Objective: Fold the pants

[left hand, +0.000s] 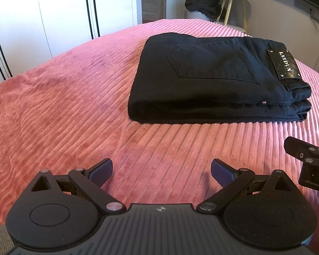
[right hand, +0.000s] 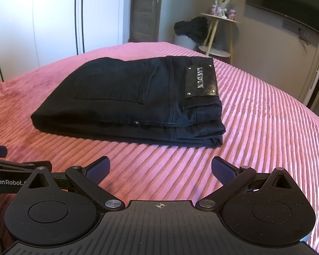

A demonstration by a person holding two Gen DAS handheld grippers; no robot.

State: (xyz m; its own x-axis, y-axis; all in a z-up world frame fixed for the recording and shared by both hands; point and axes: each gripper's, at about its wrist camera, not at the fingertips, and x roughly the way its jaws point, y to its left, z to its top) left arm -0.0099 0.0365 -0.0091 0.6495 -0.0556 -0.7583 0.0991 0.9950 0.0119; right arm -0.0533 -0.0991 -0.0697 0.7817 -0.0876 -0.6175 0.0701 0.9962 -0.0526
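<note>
We find the left gripper [left hand: 161,171] and right gripper [right hand: 160,170] both spread wide, holding nothing, poised over the pink ribbed bedspread [left hand: 63,106] and clear of the garment. The black jeans [right hand: 138,97] lie ahead, folded into a compact stack, leather brand patch [right hand: 201,80] uppermost. We judge the denim heavy, pliant, non-slippery; best gripped at the folded edge.
</note>
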